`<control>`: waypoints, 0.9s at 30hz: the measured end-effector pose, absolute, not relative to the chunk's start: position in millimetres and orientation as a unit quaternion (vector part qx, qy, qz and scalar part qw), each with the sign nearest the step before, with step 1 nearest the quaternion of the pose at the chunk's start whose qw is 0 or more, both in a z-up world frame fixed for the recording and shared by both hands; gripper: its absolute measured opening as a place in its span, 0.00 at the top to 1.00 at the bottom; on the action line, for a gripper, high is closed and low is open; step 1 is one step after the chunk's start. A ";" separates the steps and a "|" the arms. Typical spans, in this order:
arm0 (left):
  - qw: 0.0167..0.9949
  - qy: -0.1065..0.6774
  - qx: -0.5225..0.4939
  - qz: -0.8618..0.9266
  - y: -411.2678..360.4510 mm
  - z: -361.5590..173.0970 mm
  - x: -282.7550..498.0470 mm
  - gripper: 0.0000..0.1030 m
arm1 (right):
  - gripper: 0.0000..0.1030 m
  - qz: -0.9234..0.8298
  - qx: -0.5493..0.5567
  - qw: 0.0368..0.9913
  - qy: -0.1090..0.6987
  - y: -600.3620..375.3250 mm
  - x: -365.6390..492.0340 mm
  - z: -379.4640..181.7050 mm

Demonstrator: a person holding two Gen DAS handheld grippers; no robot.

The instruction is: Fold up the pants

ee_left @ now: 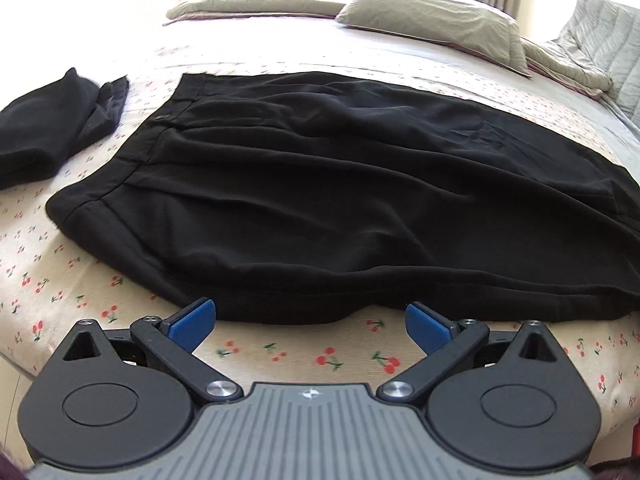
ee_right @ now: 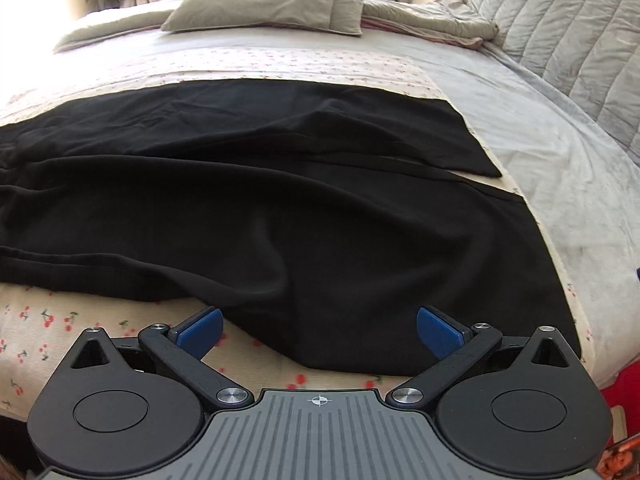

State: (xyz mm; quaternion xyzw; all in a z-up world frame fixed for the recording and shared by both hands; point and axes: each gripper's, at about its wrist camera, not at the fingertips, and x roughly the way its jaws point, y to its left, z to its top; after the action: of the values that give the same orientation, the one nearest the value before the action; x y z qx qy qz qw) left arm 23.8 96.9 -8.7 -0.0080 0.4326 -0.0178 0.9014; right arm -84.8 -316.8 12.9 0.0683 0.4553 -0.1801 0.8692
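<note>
The black fabric pants [ee_left: 340, 184] lie spread flat across a bed covered with a cream cherry-print sheet [ee_left: 304, 354], waistband toward the left and legs [ee_right: 360, 168] running to the right, one leg partly over the other. The left gripper [ee_left: 310, 320] sits low at the near edge of the pants, its blue-padded jaws spread wide with the hem of the cloth between them but not clamped. The right gripper [ee_right: 319, 330] is likewise wide open at the near edge of the lower leg, holding nothing. A second folded black garment [ee_left: 52, 128] rests on the sheet just left of the waistband. Grey-green pillows [ee_left: 432, 24] and a quilted grey blanket [ee_right: 560, 40] lie at the far side.
</note>
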 end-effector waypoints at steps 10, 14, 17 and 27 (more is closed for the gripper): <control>0.876 0.439 -0.195 0.054 215.5 -11.3 28.7 0.05 | 0.00 -0.234 0.133 0.840 0.471 -391.5 -112.3 14.5; 0.850 0.438 -0.287 0.049 242.8 -18.8 33.5 0.23 | 0.00 -0.244 0.163 0.829 0.475 -415.2 -117.9 12.8; 0.841 0.434 -0.319 0.044 251.1 -23.6 38.9 0.41 | 0.01 -0.255 0.192 0.820 0.476 -433.9 -121.8 9.7; 0.831 0.438 -0.342 0.026 258.0 -34.9 47.9 0.95 | 0.13 -0.285 0.281 0.779 0.482 -490.0 -143.7 -14.6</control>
State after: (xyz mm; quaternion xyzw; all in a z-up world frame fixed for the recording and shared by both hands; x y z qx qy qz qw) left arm 47.9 258.0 -34.9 -0.3415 0.4383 0.0262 0.8310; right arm -143.7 -490.0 -14.6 0.2810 0.4819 -0.2850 0.7795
